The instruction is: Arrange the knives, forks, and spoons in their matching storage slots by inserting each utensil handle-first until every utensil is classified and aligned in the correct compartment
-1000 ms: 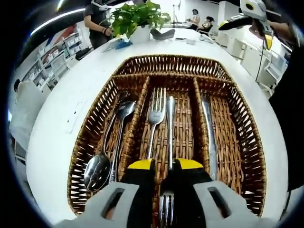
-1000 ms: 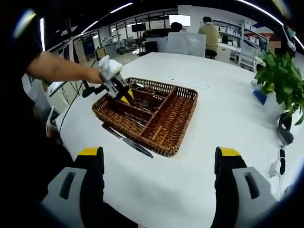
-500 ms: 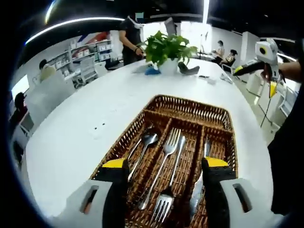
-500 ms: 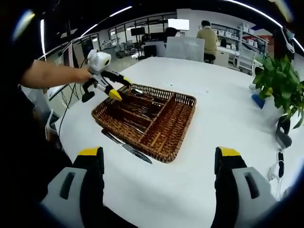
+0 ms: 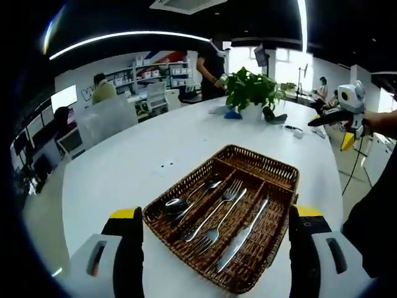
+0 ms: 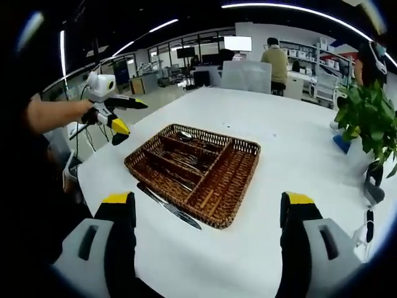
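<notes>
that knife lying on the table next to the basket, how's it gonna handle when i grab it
The knife looks like polished metal, so probably stiff and somewhat slippery. It lies flat on the smooth white table beside the wicker basket, so it may skid rather than lift.

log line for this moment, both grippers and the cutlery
left gripper: open, empty | right gripper: open, empty | wicker tray: spoons, forks, knife slotted | second knife: on table beside tray

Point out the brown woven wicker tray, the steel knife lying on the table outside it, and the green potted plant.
brown woven wicker tray [image 6: 239, 211]: right gripper view, near rim.
steel knife on the table [image 6: 169, 207]: right gripper view, mid-blade.
green potted plant [image 5: 251, 90]: left gripper view, leaves.
</notes>
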The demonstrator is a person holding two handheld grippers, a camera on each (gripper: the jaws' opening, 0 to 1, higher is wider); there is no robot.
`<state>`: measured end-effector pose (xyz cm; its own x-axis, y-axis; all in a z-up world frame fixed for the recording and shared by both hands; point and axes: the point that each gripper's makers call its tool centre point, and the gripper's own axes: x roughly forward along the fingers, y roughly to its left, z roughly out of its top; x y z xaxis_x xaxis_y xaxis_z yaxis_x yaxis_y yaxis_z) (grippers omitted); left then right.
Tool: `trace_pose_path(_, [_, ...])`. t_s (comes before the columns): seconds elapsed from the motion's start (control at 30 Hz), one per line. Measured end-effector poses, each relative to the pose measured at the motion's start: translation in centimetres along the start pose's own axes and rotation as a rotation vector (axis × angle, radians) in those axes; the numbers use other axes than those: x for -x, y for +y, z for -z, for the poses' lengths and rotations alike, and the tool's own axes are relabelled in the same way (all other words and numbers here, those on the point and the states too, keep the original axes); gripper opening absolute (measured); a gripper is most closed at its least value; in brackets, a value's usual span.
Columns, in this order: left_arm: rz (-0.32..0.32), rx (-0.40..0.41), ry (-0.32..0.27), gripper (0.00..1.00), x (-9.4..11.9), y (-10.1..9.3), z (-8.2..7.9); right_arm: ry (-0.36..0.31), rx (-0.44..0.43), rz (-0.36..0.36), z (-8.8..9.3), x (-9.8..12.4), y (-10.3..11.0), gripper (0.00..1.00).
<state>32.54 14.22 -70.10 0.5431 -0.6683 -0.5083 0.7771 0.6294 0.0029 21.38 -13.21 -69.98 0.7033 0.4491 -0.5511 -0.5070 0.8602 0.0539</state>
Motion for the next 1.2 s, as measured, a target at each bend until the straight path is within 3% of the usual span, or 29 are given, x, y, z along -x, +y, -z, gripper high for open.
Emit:
trace_pose_path(0.17, [-0.062,0.019,-0.029,0.99,2.8,-0.9,-0.3,-0.017,0.012,-0.012,-0.5,0.4,0.4,1.00])
trace_pose_path(0.37, [-0.110,0.063,-0.045,0.99,5.8,-2.4,0.7,-0.028,0.043,-0.032,-0.6,1.0,1.0,1.00])
trace_pose_path(0.63, [-0.181,0.078,-0.053,0.99,8.9,-3.3,1.7,-0.046,0.046,-0.014,-0.5,2.1,0.4,1.00])
trace_pose_path(0.83, [-0.206,0.082,-0.034,0.99,9.6,-3.4,3.1,-0.061,0.042,0.011,-1.1,2.6,-0.5,1.00])
trace_pose_path(1.2, [-0.187,0.105,-0.042,0.99,10.9,-4.5,3.2,-0.062,0.055,0.008,-1.1,2.8,-0.2,1.00])
